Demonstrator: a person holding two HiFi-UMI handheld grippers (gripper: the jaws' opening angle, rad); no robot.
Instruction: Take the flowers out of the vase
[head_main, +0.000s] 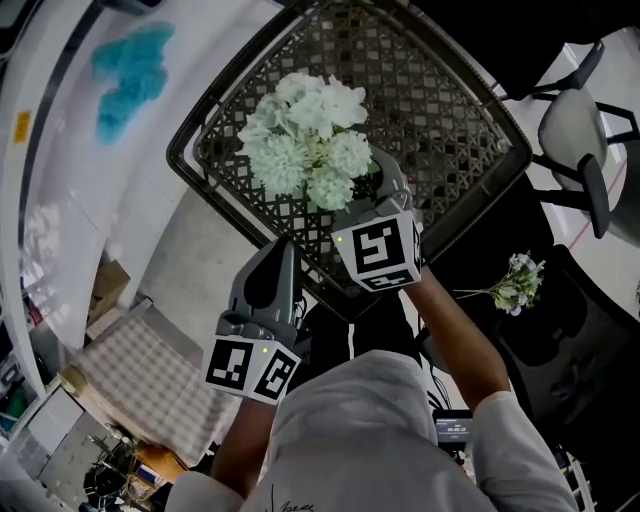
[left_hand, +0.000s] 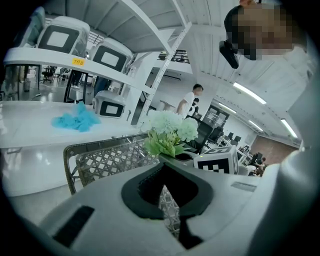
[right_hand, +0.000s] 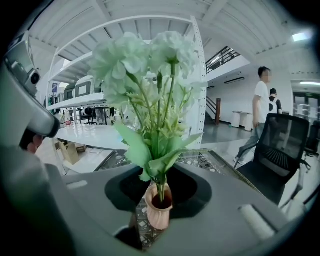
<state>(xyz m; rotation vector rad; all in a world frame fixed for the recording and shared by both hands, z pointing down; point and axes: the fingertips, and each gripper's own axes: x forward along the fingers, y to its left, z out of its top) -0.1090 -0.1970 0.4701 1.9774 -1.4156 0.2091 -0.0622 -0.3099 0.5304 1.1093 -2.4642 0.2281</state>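
Flowers (right_hand: 150, 70), white-green, in ribbed pink vase (right_hand: 159, 212), right gripper (right_hand: 154, 227) clamping vase, left gripper (left_hand: 169, 212) ajar, empty

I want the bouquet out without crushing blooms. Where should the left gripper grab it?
Probably the bunched stems just above the vase mouth, below the leaves, coming in level from the left, beside the right gripper: they stand upright there, narrow, while blooms spread wide.

Flowers (head_main: 310, 140) overhang vase (right_hand: 158, 207); wicker table (head_main: 450, 120) bare beyond.
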